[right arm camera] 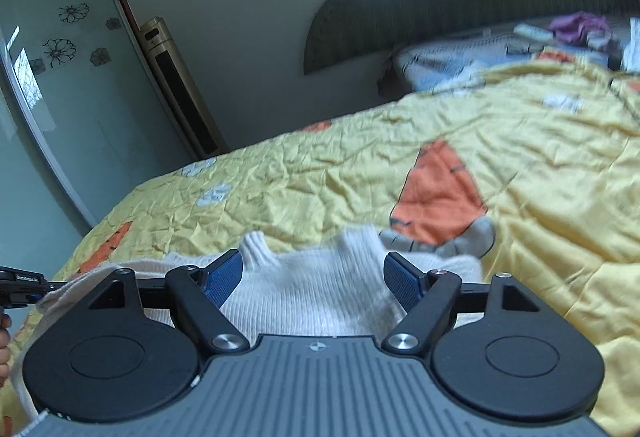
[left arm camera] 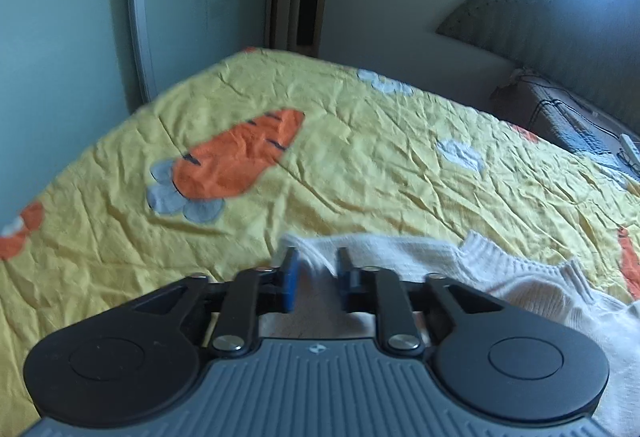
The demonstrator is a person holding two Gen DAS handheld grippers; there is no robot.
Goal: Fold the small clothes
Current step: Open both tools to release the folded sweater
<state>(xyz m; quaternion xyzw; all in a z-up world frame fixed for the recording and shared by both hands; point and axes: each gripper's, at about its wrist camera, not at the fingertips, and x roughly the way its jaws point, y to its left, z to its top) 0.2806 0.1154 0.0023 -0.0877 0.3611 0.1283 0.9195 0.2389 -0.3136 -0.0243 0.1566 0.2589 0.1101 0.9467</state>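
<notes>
Bedroom, bed w/ yellow carrot-print quilt [left arm camera: 360, 157], headboard [right arm camera: 460, 5] at back. White knit sweater [right arm camera: 320, 289] lay on the quilt's near edge, right under both grippers. Left gripper [left arm camera: 316, 277]: jaws a bit apart, a fold of knit between the pads, not pinched as far as visible. Right gripper [right arm camera: 314, 277]: jaws wide apart over the sweater, holding nothing. Looked like one fold laid and let go; garment still bunched, ribbed collar showing, probably more folds left. Knit thick, soft, cream-white.
</notes>
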